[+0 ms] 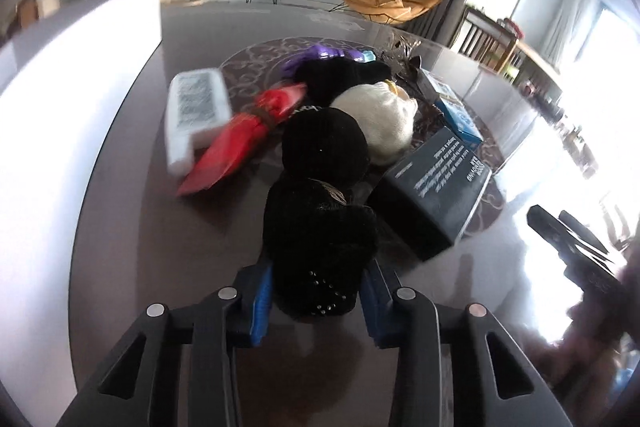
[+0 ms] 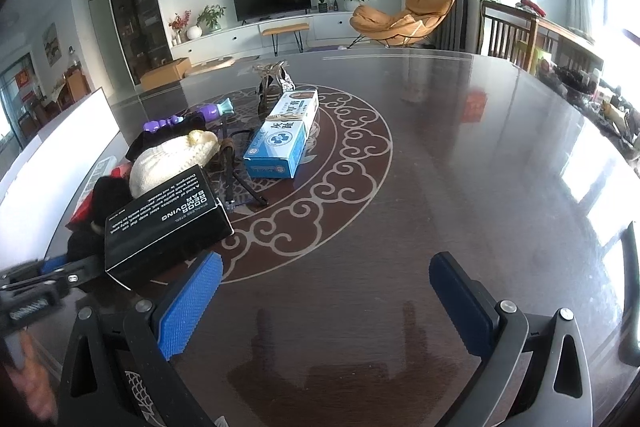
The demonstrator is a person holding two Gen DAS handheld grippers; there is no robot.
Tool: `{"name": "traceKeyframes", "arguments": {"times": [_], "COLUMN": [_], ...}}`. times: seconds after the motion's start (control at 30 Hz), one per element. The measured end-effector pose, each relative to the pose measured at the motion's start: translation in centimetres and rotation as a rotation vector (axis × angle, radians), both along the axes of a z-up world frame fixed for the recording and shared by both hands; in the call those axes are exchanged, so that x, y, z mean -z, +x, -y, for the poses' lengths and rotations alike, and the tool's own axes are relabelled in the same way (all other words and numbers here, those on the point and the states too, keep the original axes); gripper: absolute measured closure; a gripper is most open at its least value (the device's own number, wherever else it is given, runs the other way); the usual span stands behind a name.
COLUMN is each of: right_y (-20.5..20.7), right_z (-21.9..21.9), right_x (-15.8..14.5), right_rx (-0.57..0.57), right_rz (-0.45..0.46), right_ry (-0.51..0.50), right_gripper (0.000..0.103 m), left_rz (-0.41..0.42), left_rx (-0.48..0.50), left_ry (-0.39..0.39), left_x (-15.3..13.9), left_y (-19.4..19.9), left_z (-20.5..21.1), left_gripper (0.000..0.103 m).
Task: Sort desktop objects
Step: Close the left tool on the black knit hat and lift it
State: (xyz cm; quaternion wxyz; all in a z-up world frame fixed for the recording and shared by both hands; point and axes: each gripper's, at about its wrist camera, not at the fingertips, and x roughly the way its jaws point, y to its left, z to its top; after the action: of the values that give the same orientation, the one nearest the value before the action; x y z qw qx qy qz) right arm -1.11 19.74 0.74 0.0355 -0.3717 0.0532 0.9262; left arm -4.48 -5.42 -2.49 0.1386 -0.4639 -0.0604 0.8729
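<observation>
Dark table (image 2: 440,167) right half bare, left fingers (image 1: 316,291) clamp black glove (image 1: 320,247)

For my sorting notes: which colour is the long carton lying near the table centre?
Blue and white carton, clearest in the right wrist view.

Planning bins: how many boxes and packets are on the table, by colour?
Black box: 1
Blue-and-white box: 1
White pack: 1
Red packet: 1
Total: 4
</observation>
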Motion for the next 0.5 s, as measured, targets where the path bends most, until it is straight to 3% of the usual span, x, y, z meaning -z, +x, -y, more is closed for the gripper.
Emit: {"name": "traceKeyframes", "arguments": {"times": [0.2, 0.27, 0.3, 0.33, 0.5], "right_y": [0.0, -0.1, -0.1, -0.1, -0.2], "right_z": [0.0, 0.1, 0.1, 0.1, 0.1], "right_x": [0.0, 0.0, 0.0, 0.0, 0.0], "right_rx": [0.002, 0.001, -0.001, -0.002, -0.002], "right_rz": [0.003, 0.007, 0.009, 0.011, 0.009], "right_ry": [0.005, 0.011, 0.013, 0.015, 0.009], "right_gripper": [0.000, 0.000, 0.000, 0.000, 0.000], "left_rz": [-0.012, -0.009, -0.014, -0.025, -0.038], "left_rx": [0.010, 0.005, -0.005, -0.018, -0.067], "left_ry": [-0.080, -0.087, -0.099, -0.114, -0.162], "left_x": [0.4, 0.3, 0.3, 0.2, 1.1], "left_y": [3.3, 3.4, 3.1, 2.8, 0.1], "left_z": [1.2, 0.9, 0.8, 0.7, -0.4], "left_gripper": [0.063, 0.047, 0.030, 0.021, 0.017]}}
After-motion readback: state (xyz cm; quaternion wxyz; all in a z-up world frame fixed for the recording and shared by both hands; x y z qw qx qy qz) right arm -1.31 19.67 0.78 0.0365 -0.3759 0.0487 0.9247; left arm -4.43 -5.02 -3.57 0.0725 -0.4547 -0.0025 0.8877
